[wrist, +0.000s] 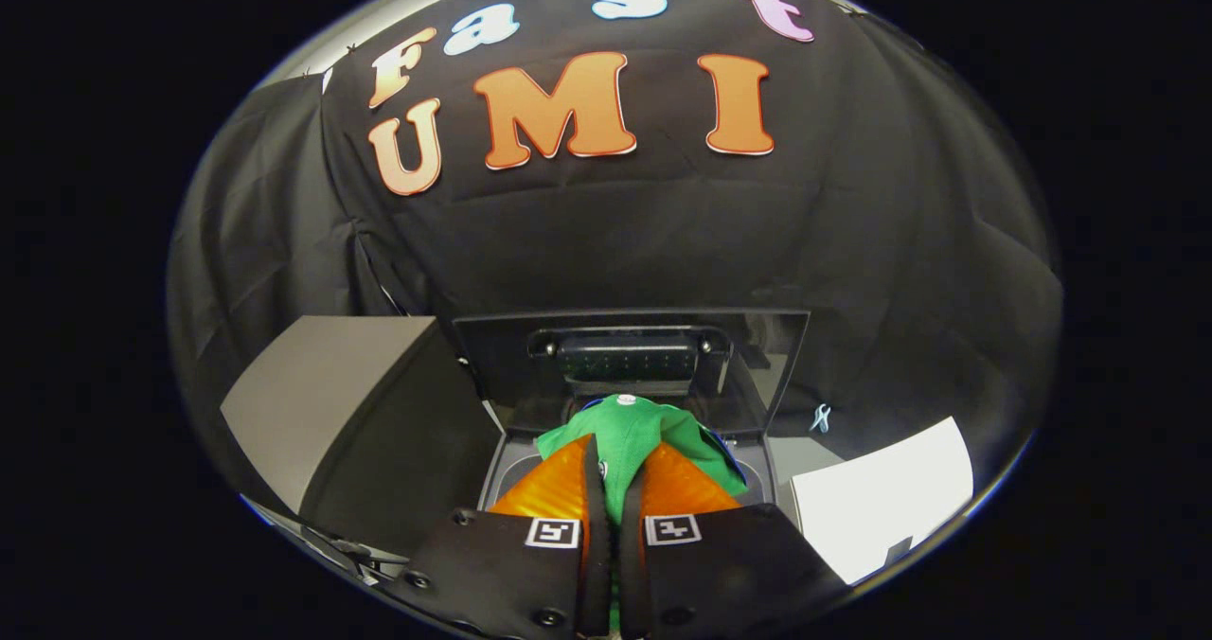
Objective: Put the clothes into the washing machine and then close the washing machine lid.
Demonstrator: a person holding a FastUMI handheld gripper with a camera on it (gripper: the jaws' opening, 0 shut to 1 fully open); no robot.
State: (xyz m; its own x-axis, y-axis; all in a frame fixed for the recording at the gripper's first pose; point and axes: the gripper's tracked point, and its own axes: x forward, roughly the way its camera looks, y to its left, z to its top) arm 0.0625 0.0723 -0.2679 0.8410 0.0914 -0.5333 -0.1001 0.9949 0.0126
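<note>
The hand-held gripper [614, 470] pinched a green garment [632, 432] between its two nearly closed fingers, holding it just above the open top of the washing machine [511, 460]. The machine's dark lid [630, 361] stood raised behind the garment. A white sheet [881, 498] lay beside the machine.

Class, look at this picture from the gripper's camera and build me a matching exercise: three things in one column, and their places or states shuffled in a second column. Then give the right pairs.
Things:
1. green garment
2. washing machine lid
3. gripper

Places or states:
A. raised open, standing behind the opening
B. pinched between the fingers, hanging over the opening
C. shut on cloth, above the machine

Pairs: 1-B, 2-A, 3-C
</note>
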